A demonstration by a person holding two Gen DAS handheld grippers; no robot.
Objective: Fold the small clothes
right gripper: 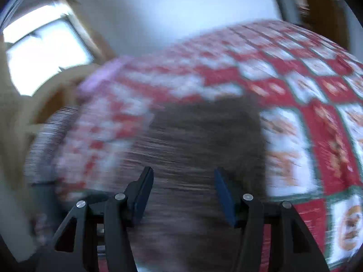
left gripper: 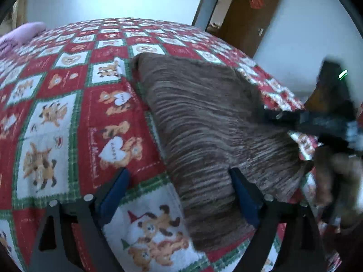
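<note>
— Reading anything off the bedspread (left gripper: 68,95)?

— One white heart beside the printed bears carries the word "HAPPY"; a smaller heart above it has letters too small to make out, and the script along the red squares is illegible. The red emblem on the brown door (left gripper: 249,15) is too blurred to read.

— Where does the garment lie against the tongs?

— The brown striped garment (left gripper: 211,124) lies flat on the bed. In the left wrist view the left gripper (left gripper: 179,190) stands wide open: its right blue pad sits over the garment's near end, its left pad over bare bedspread, and the garment's long left edge runs between them. Nothing is pinched. In the right wrist view the right gripper (right gripper: 183,192) also stands parted, both pads over the same cloth (right gripper: 199,140), holding nothing. That picture is smeared by motion.

— Materials?

— The garment looks like a soft ribbed knit in thin brown and pale horizontal streaks, a roughly rectangular folded shape. The bedspread is a fleecy check of red and white squares with green borders. A lilac pillow (left gripper: 20,36) sits at the far left corner.
</note>
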